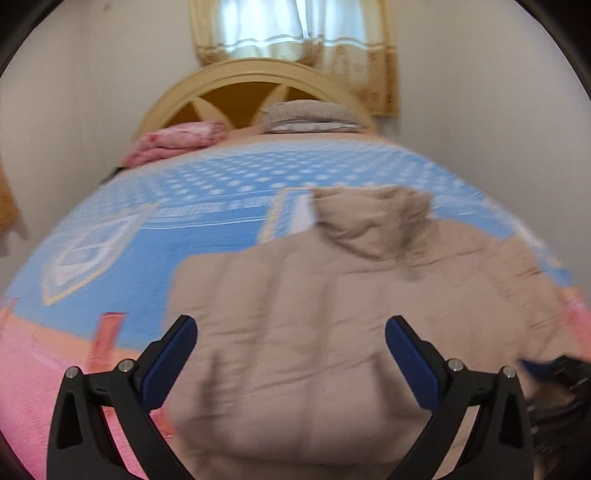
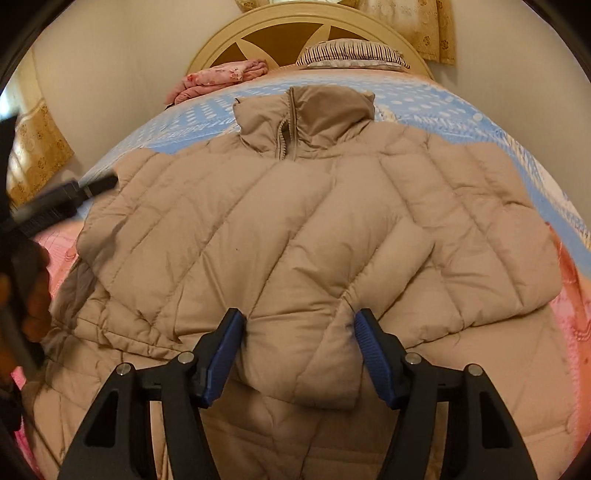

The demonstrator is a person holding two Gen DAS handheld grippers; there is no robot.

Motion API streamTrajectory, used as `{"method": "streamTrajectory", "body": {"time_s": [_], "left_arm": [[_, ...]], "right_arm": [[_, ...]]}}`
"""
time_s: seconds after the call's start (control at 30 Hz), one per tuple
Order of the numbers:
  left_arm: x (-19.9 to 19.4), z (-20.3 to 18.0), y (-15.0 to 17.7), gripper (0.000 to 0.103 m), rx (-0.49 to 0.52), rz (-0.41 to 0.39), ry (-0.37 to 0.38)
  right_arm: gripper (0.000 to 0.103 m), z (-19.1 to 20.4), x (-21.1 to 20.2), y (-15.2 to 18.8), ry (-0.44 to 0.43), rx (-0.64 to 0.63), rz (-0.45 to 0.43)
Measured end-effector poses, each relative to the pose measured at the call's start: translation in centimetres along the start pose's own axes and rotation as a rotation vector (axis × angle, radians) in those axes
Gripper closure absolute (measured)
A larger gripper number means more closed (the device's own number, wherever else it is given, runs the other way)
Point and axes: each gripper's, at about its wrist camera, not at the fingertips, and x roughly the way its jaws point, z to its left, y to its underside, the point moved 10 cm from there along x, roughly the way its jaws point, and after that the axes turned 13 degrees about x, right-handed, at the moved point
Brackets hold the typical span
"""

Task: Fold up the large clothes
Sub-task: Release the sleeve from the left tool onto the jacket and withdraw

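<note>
On the wide bed with the blue dotted and pink printed cover [image 2: 461,107], one beige quilted puffer jacket [image 2: 258,229] lies spread, its long axis running from the hem near the person up to the stand collar [image 2: 306,110] that points at the arched cream wooden headboard [image 2: 258,29]. Both sleeves look folded in across the chest, so the judgement is that the sleeve step is done and a fold along the length comes next.

There are two folded or stacked things at the head of the bed: one pink floral bundle of cloth [image 2: 221,75] and one striped pillow [image 2: 351,51].

The right gripper [image 2: 299,350] sits straight over the lower middle of the jacket, its two blue pads spread wide either side of a puffed sleeve cuff [image 2: 317,369], closing on nothing. The left gripper [image 1: 291,354] hovers over the jacket's left part, jaws also wide and empty; its view is blurred. The jacket lies directly ahead of both tools, and the right one is nearer the hem's centre. The coming move turns on that: the hem must travel away from the person, toward the collar.
</note>
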Motion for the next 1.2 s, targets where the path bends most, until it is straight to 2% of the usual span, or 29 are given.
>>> {"method": "streamTrajectory", "body": {"time_s": [0.07, 0.17, 0.2, 0.27, 0.3, 0.4, 0.47, 0.6, 0.73, 0.93, 1.2], "left_arm": [[1.7, -0.8, 0.4, 0.000, 0.016, 0.043, -0.005], [6.2, -0.6, 3.6, 0.000, 0.036, 0.202, -0.053], [7.3, -0.4, 4.6, 0.000, 0.021, 0.230, -0.040], [7.3, 0.1, 4.9, 0.000, -0.029, 0.204, -0.025], [7.3, 0.1, 5.0, 0.000, -0.036, 0.196, -0.020], [7.3, -0.1, 5.3, 0.000, -0.032, 0.189, -0.027], [7.3, -0.3, 5.3, 0.000, -0.032, 0.189, -0.029], [7.3, -0.4, 5.2, 0.000, -0.033, 0.187, -0.029], [7.4, -0.3, 4.9, 0.000, -0.031, 0.182, -0.029], [7.2, -0.4, 5.0, 0.000, -0.026, 0.183, -0.029], [5.2, 0.1, 3.7, 0.000, 0.021, 0.171, -0.077]], "right_arm": [[0.039, 0.0, 0.1, 0.2, 0.010, -0.014, 0.004], [0.039, -0.1, -0.4, 0.3, 0.003, -0.014, 0.023], [0.039, -0.2, -0.9, 0.1, -0.004, -0.004, 0.028], [0.039, -0.5, -2.7, -0.8, -0.005, 0.017, -0.007], [0.039, -0.2, -4.1, -1.8, -0.019, 0.021, -0.052], [0.039, 1.0, -6.7, -4.3, -0.049, 0.024, -0.133], [0.039, 2.2, -7.0, -5.5, -0.078, 0.025, -0.148], [0.039, 3.6, -3.7, -6.2, -0.075, -0.004, -0.099], [0.039, 1.9, 1.9, -3.5, -0.022, -0.009, 0.006], [0.040, 1.1, 2.9, -2.5, -0.039, -0.010, -0.031], [0.040, 0.8, 3.1, -2.4, -0.033, -0.021, -0.058]]}}
